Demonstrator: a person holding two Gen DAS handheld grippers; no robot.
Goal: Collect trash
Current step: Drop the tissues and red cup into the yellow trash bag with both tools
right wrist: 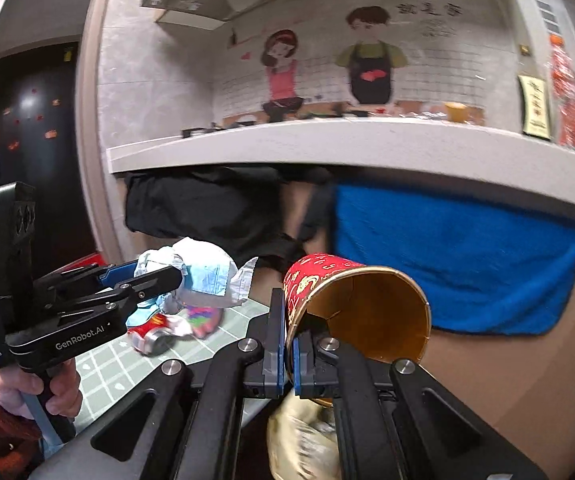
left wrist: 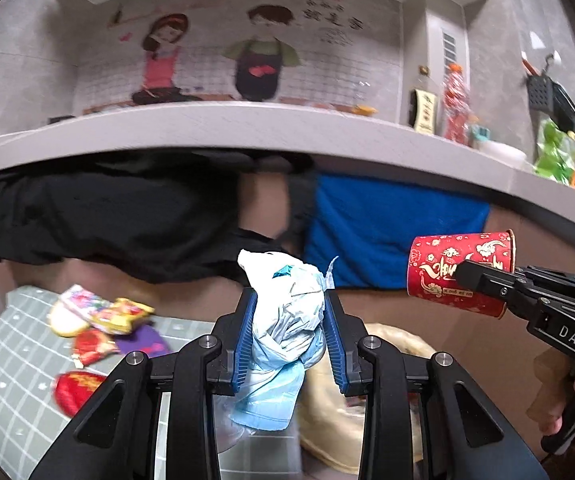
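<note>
A green gridded mat (left wrist: 15,344) carries bright snack wrappers (left wrist: 103,316) and a can (right wrist: 153,338).

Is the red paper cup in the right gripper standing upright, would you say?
No, the red paper cup lies tilted sideways, its rim wall pinched by the right gripper.

The crumpled wad (left wrist: 287,312) is white and pale blue, with one small teal fleck. The paper cup (left wrist: 459,270) is red with gold and white ornament outside, plain golden brown inside (right wrist: 371,316). The pads (left wrist: 247,336) are blue on black frames. The mat (left wrist: 19,344) is grey-green with a white grid (small white hearts dotted over it). The wrappers (left wrist: 103,316) on it are red, yellow, pink and purple. One towel (left wrist: 391,232) is bright blue; the cloth (left wrist: 107,216) beside it is black. The counter (left wrist: 247,124) is pale grey.
</note>
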